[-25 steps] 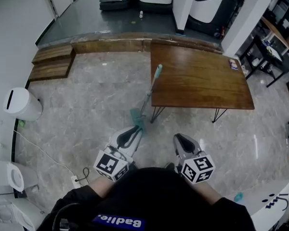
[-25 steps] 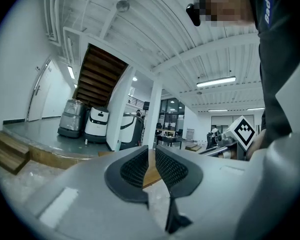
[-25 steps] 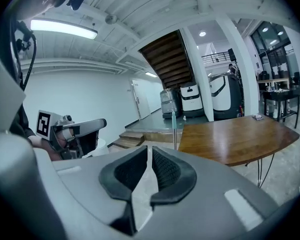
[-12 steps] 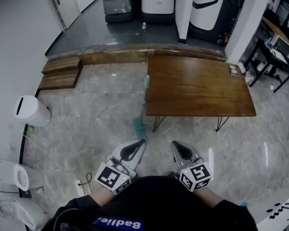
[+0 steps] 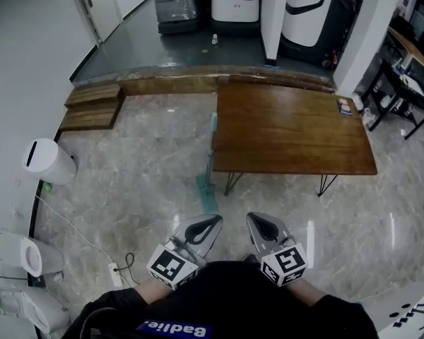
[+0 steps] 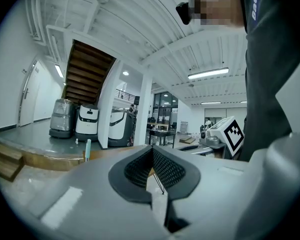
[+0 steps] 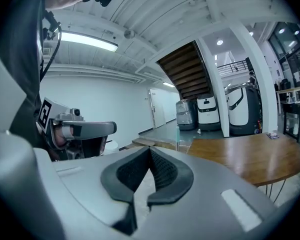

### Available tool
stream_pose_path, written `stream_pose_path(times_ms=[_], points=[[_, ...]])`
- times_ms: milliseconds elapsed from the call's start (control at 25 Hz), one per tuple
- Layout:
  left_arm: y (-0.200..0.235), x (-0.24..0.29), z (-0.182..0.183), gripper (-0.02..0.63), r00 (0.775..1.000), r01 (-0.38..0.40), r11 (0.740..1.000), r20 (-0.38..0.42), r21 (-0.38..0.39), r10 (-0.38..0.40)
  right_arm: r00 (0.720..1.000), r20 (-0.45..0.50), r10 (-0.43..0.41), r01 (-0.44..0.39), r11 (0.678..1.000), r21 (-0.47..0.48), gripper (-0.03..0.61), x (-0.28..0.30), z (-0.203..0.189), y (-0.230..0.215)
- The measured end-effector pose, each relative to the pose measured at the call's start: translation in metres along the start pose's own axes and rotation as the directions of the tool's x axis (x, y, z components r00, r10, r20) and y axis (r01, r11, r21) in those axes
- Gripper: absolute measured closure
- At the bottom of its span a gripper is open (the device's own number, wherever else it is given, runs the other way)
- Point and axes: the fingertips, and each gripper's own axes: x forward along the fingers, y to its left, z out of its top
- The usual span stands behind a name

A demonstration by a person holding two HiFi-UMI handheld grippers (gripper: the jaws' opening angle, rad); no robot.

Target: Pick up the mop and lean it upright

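The mop stands upright against the left edge of the wooden table [image 5: 290, 129]. Its teal head [image 5: 206, 193] rests on the floor and its thin handle [image 5: 211, 147] rises to the table edge. My left gripper [image 5: 213, 221] is shut and empty, just short of the mop head and apart from it. My right gripper [image 5: 253, 219] hangs beside it, also shut with nothing held. In the left gripper view the jaws [image 6: 152, 149] meet, with the handle's top [image 6: 88, 146] beyond them. The right gripper view shows the closed jaws [image 7: 150, 150] and the handle [image 7: 178, 134] at the table.
A white bin [image 5: 48, 162] stands at the left wall, with wooden steps [image 5: 92, 106] behind it. A cable and power strip [image 5: 116, 274] lie on the floor at lower left. Cleaning machines [image 5: 234, 6] stand at the back. Black desks [image 5: 403, 83] are at the right.
The mop handle went from tilted to upright against the table edge. My left gripper let go of it, closed and drew back toward me. The right gripper barely moved.
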Motion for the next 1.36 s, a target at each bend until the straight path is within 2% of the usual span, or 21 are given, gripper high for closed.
stream_pose_path(times_ms=[1360], points=[[0.008, -0.001, -0.006, 0.594, 1.0, 0.013, 1.0, 0.018, 0.021, -0.013, 1.0, -0.005, 0.011, -0.011, 1.0, -0.012, 0.577, 0.008, 0.002, 0.003]])
